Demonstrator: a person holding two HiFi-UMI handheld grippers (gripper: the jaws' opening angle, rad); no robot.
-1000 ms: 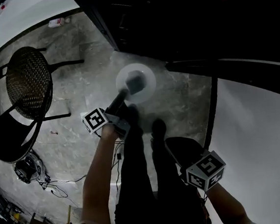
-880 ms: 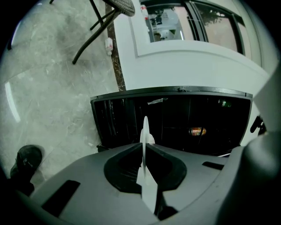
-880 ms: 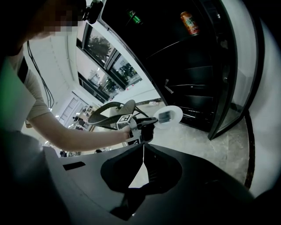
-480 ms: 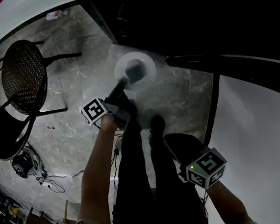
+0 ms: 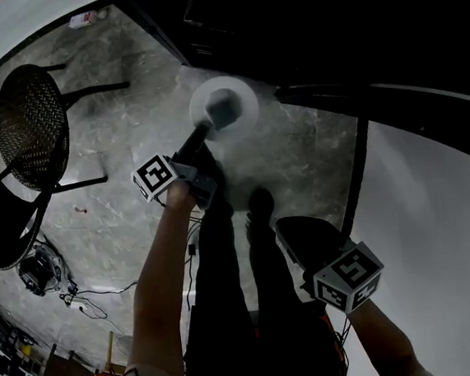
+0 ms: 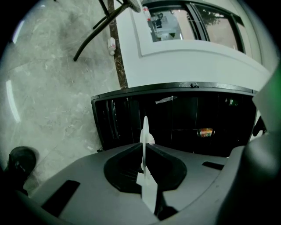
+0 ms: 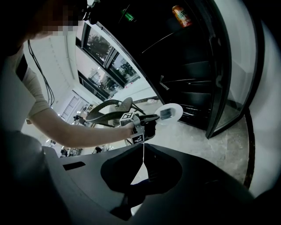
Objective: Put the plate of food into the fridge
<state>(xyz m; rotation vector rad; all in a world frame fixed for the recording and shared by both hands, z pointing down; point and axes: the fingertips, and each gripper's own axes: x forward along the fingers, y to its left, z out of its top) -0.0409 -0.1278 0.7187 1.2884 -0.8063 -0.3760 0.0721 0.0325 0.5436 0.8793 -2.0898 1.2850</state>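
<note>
Straight ahead of the left tongs [image 6: 144,151] stands the open fridge [image 6: 193,116], and they pinch the plate [image 6: 145,127] by its near rim, holding it out toward the dark shelves. Nearer the person's legs, the right tongs [image 7: 142,154] are pressed together and empty, so the left hand is the closer one.

Grey marble floor [image 5: 116,236], black woven chair [image 5: 31,128], bright windows [image 6: 217,24]

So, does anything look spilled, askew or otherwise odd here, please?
Nothing stands out. The plate sits roughly level, clamped in the left gripper before the open fridge, and no spill shows on the floor.
</note>
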